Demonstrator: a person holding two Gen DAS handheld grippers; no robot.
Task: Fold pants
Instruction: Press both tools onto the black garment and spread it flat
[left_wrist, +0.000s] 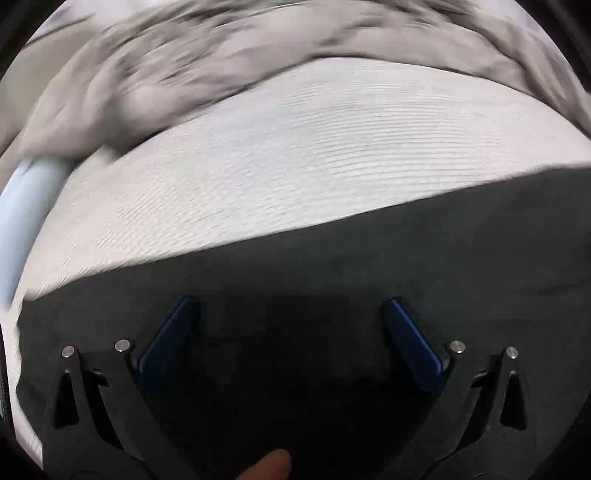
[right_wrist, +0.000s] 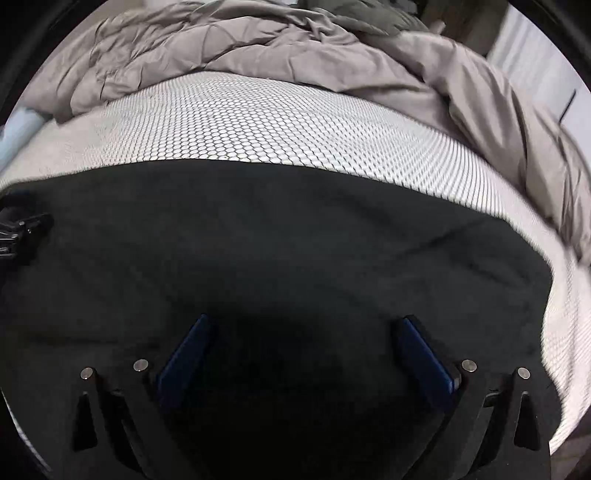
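Dark charcoal fabric pants (right_wrist: 280, 236) lie spread flat across the lower half of both views, on a white mattress cover with a fine honeycomb texture (right_wrist: 258, 122). In the right wrist view the far edge of the pants runs straight across mid-frame; the right edge drops off at right of frame, with a strip of bare cover beyond it. In the left wrist view the pants (left_wrist: 369, 258) edge slants from lower left up to right, with a broad open band of white cover (left_wrist: 277, 147) above it.

Left gripper (left_wrist: 290, 306): blue-padded fingers set wide apart, nothing between them, low over the dark cloth; contact cannot be told. A fingertip (left_wrist: 271, 465) shows at bottom centre. This view is motion-blurred.

Right gripper (right_wrist: 304, 325): jaws likewise wide, empty, over the pants. Black hardware of the other gripper (right_wrist: 22, 232) shows at the left edge.

No containers seen.

Rumpled grey-beige quilted duvet (right_wrist: 229, 48) bunched along the top, trailing down the right side. Pale blue object (left_wrist: 22, 206) at left edge, unidentifiable. Light wall (right_wrist: 532, 62) at upper right.
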